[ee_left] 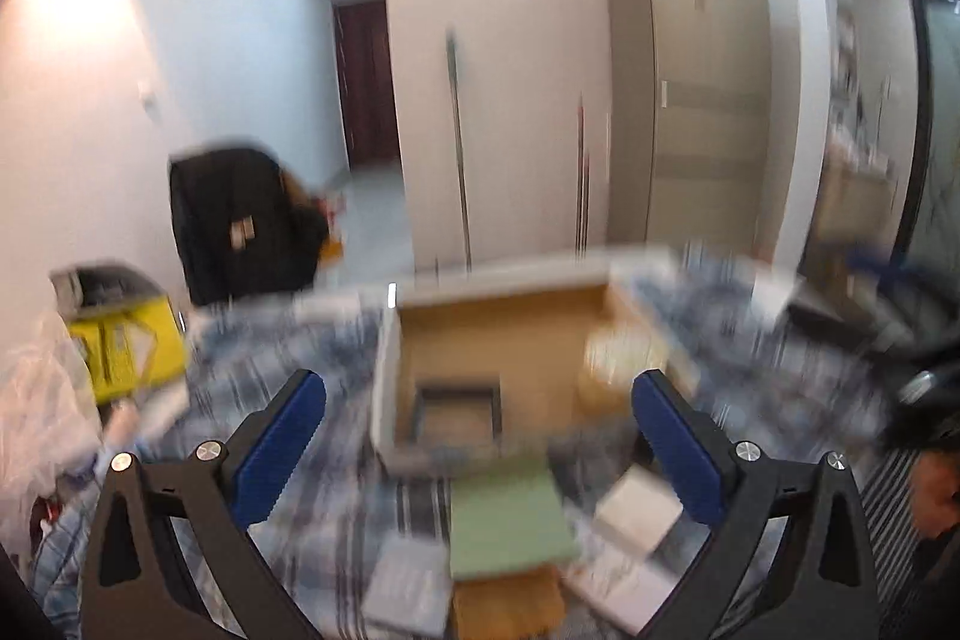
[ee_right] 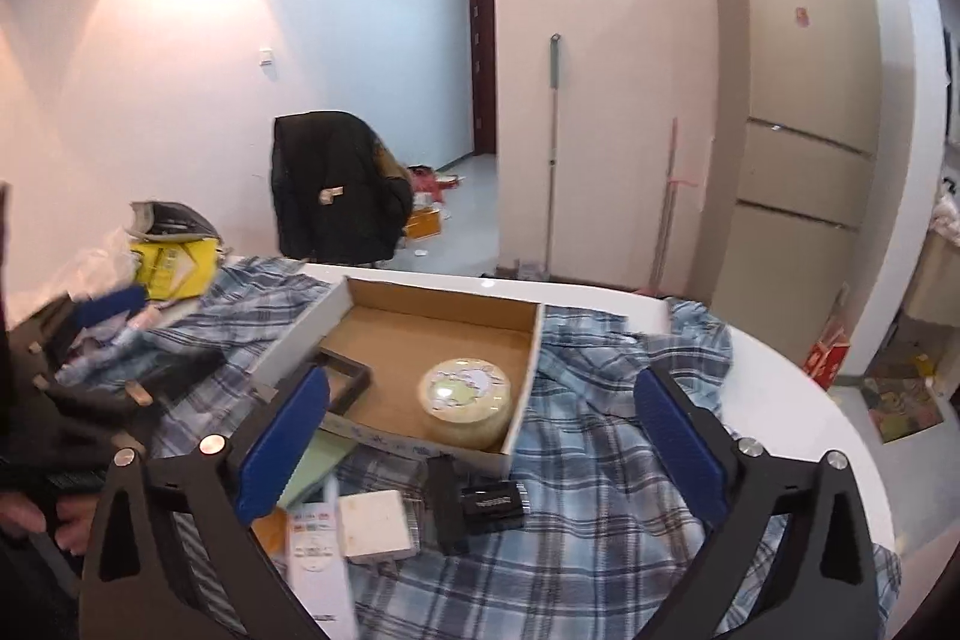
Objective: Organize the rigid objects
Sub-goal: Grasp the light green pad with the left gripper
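Note:
An open cardboard box [ee_right: 444, 334] lies on a blue plaid cloth [ee_right: 600, 466]. Inside it are a round cream-lidded tin [ee_right: 465, 391] and a dark picture frame [ee_right: 348, 382]. In front of the box lie a small black case [ee_right: 489, 505], a white square box [ee_right: 375, 523], a white remote [ee_right: 318, 562] and a green pad [ee_right: 318, 466]. My right gripper [ee_right: 483, 382] hangs open above these, holding nothing. The left wrist view is blurred. It shows the box [ee_left: 510, 334], the frame [ee_left: 459, 409], the green pad [ee_left: 510, 520] and the white box [ee_left: 639, 514]. My left gripper [ee_left: 480, 382] is open and empty.
The round white table's edge [ee_right: 798, 400] curves on the right. A yellow carton [ee_right: 174, 265] and plastic bags sit at the far left. Behind the table are a chair with a black jacket [ee_right: 336, 190], a mop [ee_right: 552, 147] and a fridge [ee_right: 798, 129]. A hand [ee_right: 36, 514] shows at the lower left.

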Demonstrator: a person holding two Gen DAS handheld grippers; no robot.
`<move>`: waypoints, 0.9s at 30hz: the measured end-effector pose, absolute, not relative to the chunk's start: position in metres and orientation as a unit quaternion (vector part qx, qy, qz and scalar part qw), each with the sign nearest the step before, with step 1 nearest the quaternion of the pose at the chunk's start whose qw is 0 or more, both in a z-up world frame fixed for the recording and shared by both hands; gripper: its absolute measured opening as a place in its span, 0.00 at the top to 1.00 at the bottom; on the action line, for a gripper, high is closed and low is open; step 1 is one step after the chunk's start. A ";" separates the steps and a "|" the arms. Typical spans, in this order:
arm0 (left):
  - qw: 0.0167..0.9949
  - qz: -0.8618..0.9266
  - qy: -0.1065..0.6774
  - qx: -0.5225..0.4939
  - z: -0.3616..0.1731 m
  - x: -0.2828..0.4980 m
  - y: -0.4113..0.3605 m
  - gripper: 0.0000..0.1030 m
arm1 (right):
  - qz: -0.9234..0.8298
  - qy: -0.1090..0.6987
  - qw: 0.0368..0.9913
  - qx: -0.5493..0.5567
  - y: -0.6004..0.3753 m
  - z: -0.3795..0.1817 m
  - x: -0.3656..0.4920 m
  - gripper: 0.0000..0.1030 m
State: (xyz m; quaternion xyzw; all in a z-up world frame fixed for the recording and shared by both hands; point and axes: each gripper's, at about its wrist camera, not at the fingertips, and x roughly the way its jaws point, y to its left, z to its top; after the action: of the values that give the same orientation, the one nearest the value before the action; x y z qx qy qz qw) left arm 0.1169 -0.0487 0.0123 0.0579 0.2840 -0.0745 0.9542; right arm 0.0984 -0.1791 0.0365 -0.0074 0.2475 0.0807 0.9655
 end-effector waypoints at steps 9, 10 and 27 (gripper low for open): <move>0.897 -0.078 0.435 0.013 -0.065 0.158 -0.047 0.00 | 0.061 0.281 0.958 -0.002 -0.191 0.004 0.113 0.01; 0.895 -0.081 0.438 0.011 -0.066 0.159 -0.046 0.00 | 0.062 0.285 0.957 -0.002 -0.191 0.001 0.115 0.01; 0.877 -0.092 0.471 0.009 -0.083 0.164 -0.047 0.09 | 0.073 0.320 0.944 -0.020 -0.184 -0.022 0.124 0.01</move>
State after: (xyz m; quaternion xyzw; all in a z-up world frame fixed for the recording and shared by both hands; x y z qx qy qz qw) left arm 0.1642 -0.0466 -0.0825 0.0085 0.4708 -0.0918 0.8774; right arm 0.1241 -0.1836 -0.0219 -0.0197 0.3201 0.0734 0.9443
